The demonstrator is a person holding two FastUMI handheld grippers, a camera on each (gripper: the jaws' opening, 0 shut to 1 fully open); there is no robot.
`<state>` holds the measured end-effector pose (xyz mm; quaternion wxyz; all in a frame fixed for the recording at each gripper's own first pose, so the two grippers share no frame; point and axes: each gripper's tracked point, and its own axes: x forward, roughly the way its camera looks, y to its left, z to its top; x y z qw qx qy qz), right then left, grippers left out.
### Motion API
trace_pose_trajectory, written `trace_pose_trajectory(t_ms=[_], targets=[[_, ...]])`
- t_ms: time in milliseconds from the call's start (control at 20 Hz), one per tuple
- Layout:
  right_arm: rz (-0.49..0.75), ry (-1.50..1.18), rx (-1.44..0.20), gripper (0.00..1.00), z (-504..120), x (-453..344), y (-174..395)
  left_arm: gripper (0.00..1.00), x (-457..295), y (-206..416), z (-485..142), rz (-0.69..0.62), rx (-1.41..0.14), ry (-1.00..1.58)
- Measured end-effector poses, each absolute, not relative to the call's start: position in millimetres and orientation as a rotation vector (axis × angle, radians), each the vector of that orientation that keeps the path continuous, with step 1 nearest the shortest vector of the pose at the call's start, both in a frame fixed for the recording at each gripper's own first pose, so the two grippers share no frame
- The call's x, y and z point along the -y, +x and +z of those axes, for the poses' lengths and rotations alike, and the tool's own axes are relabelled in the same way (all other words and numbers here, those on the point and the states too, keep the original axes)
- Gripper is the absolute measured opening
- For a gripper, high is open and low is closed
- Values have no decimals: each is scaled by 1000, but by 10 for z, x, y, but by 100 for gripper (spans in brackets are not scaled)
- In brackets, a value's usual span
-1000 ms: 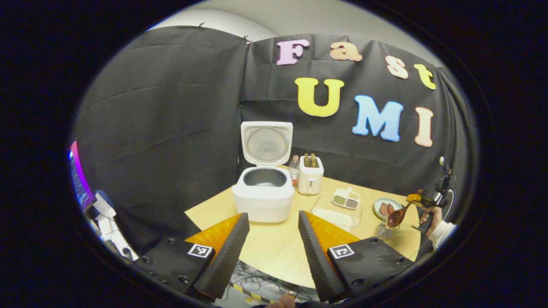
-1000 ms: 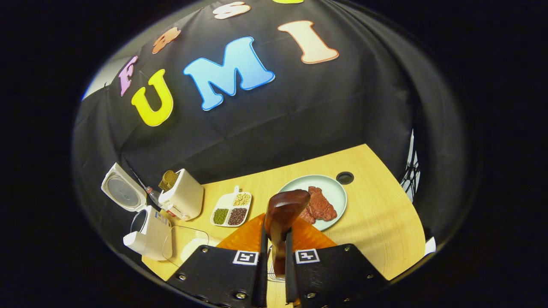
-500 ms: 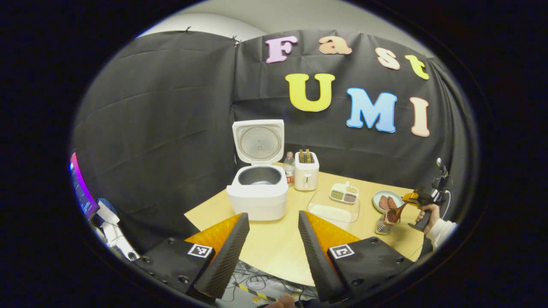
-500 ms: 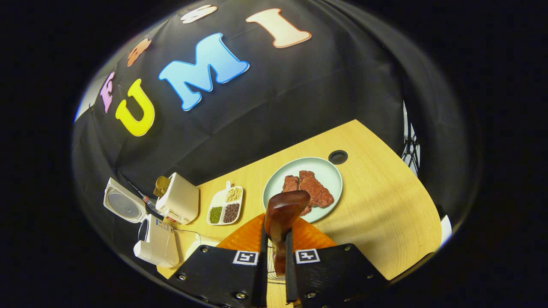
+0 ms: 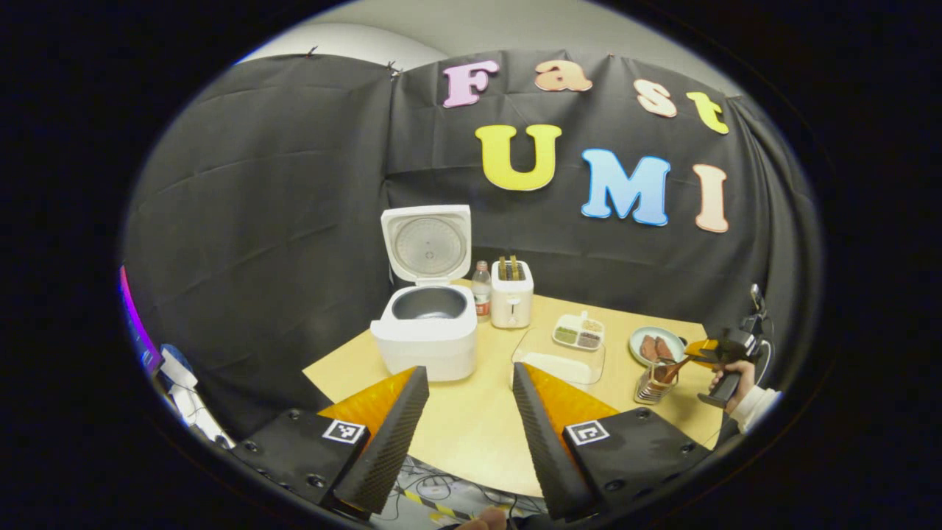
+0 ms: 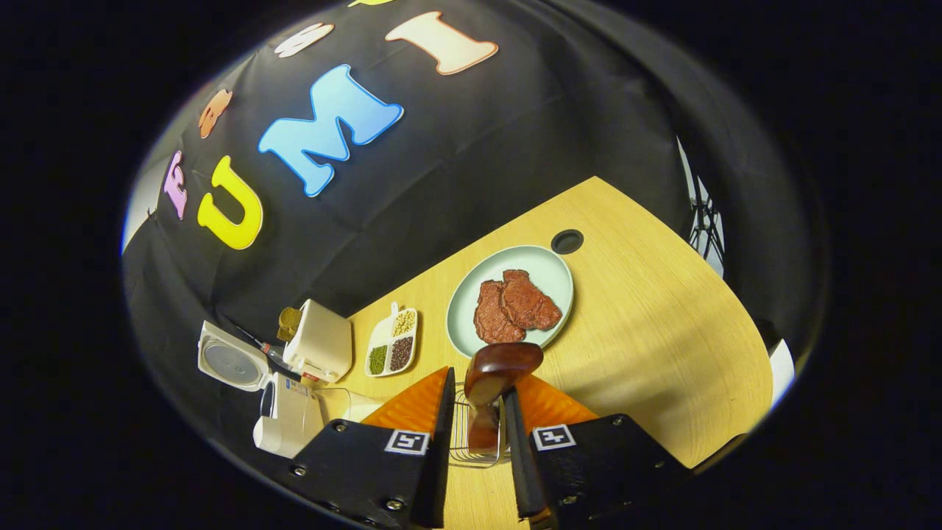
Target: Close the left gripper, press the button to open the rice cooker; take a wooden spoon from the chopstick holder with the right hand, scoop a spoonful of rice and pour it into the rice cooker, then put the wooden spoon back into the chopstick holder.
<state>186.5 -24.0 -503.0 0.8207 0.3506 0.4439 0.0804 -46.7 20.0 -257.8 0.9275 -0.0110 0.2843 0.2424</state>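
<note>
So the right gripper (image 6: 475,412) has its fingers a bit apart around the brown wooden spoon (image 6: 500,368), bowl-end up in the wire chopstick holder (image 6: 475,442). Left gripper (image 5: 464,419) is spread wide; the lid-up white rice cooker (image 5: 425,324) is at its 12 o'clock.

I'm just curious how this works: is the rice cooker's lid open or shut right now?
Open. The rice cooker has its lid standing upright behind the body, so the dark inner pot is exposed in the left gripper view.
</note>
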Motion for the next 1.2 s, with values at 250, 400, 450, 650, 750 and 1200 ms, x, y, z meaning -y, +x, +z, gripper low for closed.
trace_pose_trajectory(t_ms=[250, 400, 450, 650, 750, 1200], targets=[[181, 699, -932, 66, -4937, 294, 1721, 84, -222, -295, -2503, 467, -551, -11], [167, 695, -907, 68, -4782, 387, 1637, 89, -285, -140, -2409, 446, -517, -7], [158, 689, -899, 68, -4727, 439, 1597, 78, -333, -92, -2385, 439, -506, -6], [129, 694, -853, 68, -4410, 589, 1382, 78, -505, 98, -2284, 401, -454, -21], [110, 683, -836, 68, -4249, 641, 1229, 82, -619, 212, -2275, 369, -430, -37], [-38, 655, -772, 68, -3417, 39, 291, 78, -1834, 834, -2064, 220, -297, -150]])
